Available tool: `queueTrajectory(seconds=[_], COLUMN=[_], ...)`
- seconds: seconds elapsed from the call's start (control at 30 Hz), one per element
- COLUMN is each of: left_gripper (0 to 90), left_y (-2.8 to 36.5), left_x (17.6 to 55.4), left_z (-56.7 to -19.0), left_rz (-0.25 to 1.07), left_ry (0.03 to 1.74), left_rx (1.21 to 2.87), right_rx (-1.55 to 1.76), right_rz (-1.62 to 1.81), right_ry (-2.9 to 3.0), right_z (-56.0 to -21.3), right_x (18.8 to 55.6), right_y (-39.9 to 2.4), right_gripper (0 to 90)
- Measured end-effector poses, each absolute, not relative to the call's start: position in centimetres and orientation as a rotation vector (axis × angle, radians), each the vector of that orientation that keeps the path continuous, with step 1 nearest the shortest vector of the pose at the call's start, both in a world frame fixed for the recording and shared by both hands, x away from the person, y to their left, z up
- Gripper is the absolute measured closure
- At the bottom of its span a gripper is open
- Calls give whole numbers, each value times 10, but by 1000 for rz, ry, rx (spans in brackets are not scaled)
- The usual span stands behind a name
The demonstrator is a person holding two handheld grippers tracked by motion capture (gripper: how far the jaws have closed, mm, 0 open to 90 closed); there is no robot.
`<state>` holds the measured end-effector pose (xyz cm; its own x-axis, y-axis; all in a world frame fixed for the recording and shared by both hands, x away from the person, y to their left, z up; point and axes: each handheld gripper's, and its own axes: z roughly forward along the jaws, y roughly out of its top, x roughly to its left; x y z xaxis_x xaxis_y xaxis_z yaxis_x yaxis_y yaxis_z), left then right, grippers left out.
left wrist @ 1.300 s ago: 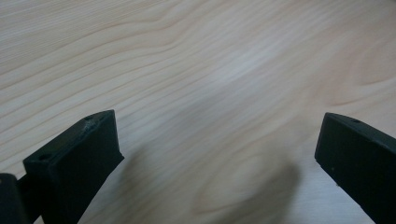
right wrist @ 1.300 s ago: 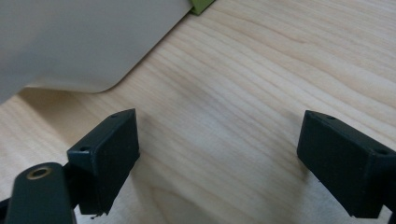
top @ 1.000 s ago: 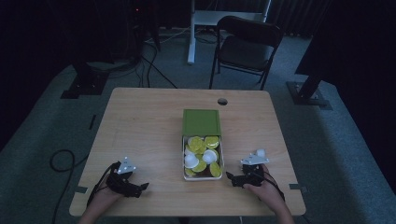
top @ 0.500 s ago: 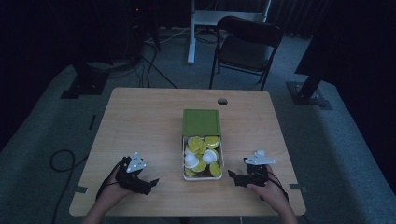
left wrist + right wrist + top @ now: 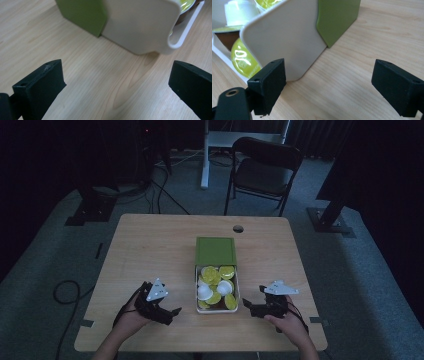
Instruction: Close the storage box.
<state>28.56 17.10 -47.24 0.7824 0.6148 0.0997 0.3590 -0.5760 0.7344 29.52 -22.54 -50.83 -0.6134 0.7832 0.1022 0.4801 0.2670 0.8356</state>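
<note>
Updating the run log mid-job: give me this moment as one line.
left gripper: open, left of box, not touching | right gripper: open, right of box | box: green lid slid back, capsules exposed | table

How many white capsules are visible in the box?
2. One white capsule lies at the left side of the box, the other right of it near the middle. More may be hidden under the green ones.

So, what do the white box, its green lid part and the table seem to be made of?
The white box looks like smooth matte plastic: even colour, rounded moulded corners, thin rim. Its green lid part seems the same kind of plastic with a slight sheen, though painted card cannot be ruled out. The table shows pale wood grain; whether solid wood or a printed laminate is not clear.
</note>
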Motion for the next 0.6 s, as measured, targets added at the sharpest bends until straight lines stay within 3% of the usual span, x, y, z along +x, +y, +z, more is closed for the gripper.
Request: queueTrajectory(seconds=[0.6], left_gripper=[1], left_y=[139], left_x=[288], left_z=[-467], left_rz=[415], left_ry=[630], left_rx=[2232], right_rx=[1069], right_rz=[1374], right_ry=[2262], right_z=[-500], right_x=[287], right_y=[-216], right_gripper=[118])
